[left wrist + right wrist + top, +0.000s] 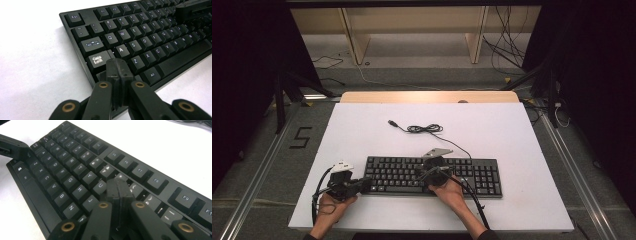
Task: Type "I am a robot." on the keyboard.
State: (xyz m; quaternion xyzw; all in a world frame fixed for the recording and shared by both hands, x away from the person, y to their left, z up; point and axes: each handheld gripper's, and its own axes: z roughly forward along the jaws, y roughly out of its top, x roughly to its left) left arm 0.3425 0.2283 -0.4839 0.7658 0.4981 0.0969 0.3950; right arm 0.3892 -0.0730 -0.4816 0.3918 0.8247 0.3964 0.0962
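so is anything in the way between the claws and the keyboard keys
Nothing visible. The left claw, shut, sits over the keyboard at its left end near Caps Lock. The right claw, also shut, is over the middle keys near U. The coiled cable lies behind the keyboard.

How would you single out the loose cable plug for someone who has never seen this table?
Start at the white table and find the black keyboard. Beyond it lies its coiled black cable. The plug is the small free end left of the coil, connected to nothing.
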